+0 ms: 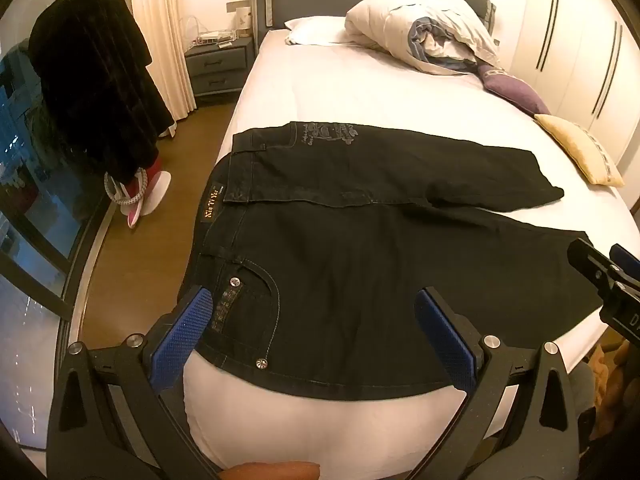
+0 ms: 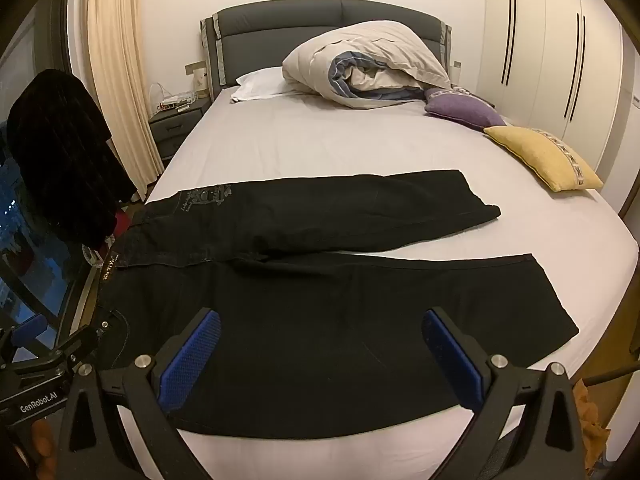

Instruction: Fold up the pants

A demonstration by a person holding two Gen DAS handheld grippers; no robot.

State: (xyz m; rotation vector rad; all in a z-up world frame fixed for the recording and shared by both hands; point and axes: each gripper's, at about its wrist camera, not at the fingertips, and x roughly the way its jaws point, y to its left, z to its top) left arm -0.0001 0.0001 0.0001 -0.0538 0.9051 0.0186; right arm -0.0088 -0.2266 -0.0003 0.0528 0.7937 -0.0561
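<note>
Black jeans (image 1: 360, 248) lie spread flat across the foot of the white bed (image 1: 360, 92), waistband to the left, both legs running right. They also show in the right wrist view (image 2: 320, 300). My left gripper (image 1: 314, 300) is open and hovers over the near hip pocket, holding nothing. My right gripper (image 2: 322, 322) is open and hovers over the near leg, holding nothing. The right gripper's tip shows at the right edge of the left wrist view (image 1: 600, 276).
A bunched duvet (image 2: 360, 64), a white pillow (image 2: 260, 84), a purple cushion (image 2: 464, 110) and a yellow cushion (image 2: 548, 158) lie at the bed's head and right side. A dark garment (image 1: 92, 80) hangs at left. A nightstand (image 1: 220, 64) and wardrobe (image 2: 560, 60) flank the bed.
</note>
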